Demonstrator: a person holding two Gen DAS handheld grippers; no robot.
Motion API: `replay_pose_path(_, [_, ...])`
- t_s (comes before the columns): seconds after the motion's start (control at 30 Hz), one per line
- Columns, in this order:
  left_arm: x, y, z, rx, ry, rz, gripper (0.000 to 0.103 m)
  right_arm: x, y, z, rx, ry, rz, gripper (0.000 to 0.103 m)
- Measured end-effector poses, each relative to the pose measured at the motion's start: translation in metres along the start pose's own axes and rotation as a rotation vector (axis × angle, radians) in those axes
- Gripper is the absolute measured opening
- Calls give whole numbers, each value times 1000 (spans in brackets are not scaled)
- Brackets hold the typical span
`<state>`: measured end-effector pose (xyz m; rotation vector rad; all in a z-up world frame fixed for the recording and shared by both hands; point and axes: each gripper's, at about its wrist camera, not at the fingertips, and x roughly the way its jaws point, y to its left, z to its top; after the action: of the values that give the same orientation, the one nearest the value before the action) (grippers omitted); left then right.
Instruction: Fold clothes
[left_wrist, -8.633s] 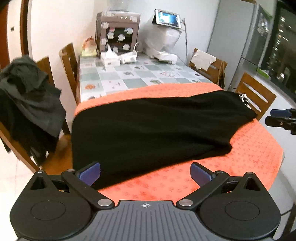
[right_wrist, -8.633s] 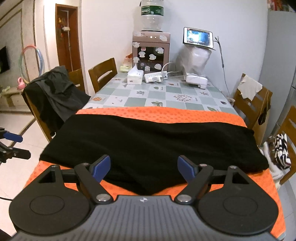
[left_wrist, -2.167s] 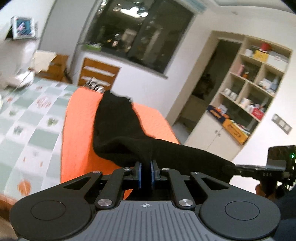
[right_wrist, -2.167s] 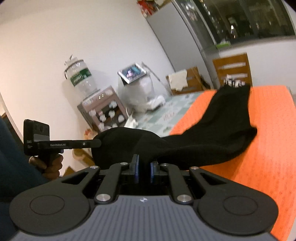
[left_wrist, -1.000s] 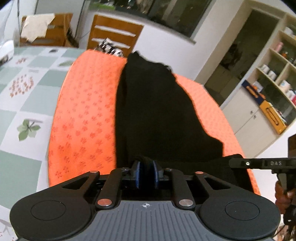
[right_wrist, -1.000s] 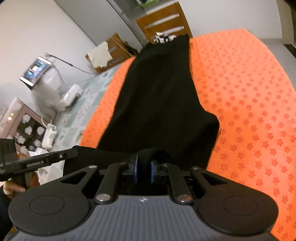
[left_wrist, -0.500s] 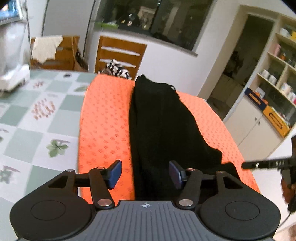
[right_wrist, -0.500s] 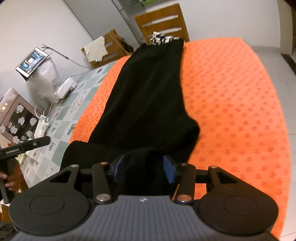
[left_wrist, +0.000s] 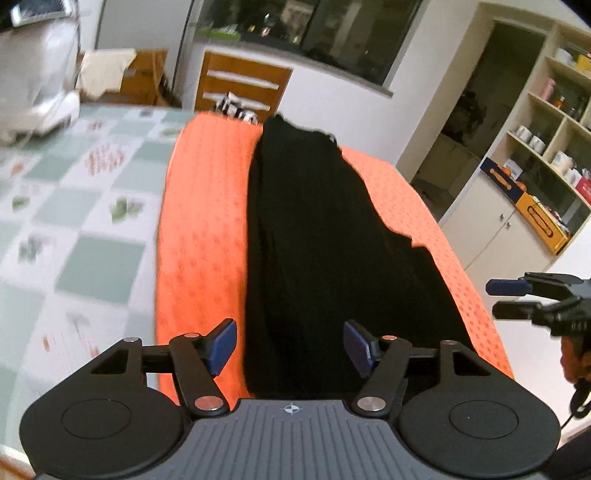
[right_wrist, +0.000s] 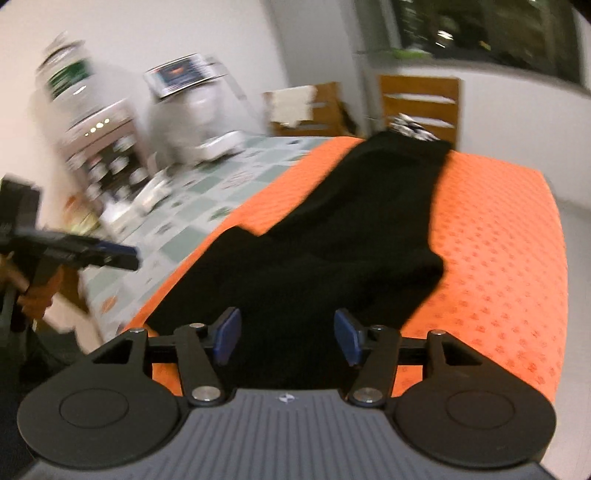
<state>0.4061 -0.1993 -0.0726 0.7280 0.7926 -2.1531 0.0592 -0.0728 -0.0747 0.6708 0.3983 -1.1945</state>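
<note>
One black garment (left_wrist: 317, 229) is laid lengthwise, folded narrow, on the orange mat (left_wrist: 199, 221) covering the table end. Nothing is pinched by the left gripper (left_wrist: 291, 345) or right gripper (right_wrist: 288, 336); both sets of jaws are opening above its near end.

We can read no text, label, brand or number in either view. The bottle's green label (right_wrist: 66, 75) and the lit screen (right_wrist: 181, 74) at the back of the surface are too blurred to make out, and the yellow box (left_wrist: 541, 218) on the shelf carries only a dark loop-shaped mark, with no letters we can tell.
</note>
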Motion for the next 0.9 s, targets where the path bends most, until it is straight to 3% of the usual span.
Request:
replay_pose_path(0.2, [4,-11,-32,-58,23,22,67,6,44,-25,-235,71,0,65])
replay_pose_path(0.47, [3,-46,-54,-166,-24,106,69,-2,60,-36,-258,85,50,65])
replay_pose_path(0.53, [3,-57,-58,-206,-46,129,77,-7,56,-35,-264,84,64,66])
replay_pose_path(0.7, [10,-86,-68,-403,-116,194,82,-18,34,-26,-299,98,87,66])
replay_pose_path(0.83, [20,-110,-79,-624,-185,253,86,-37,3,-13,-302,86,107,66])
replay_pose_path(0.9, [26,-127,-84,-693,-226,318,88,-51,-18,-7,-282,62,143,68])
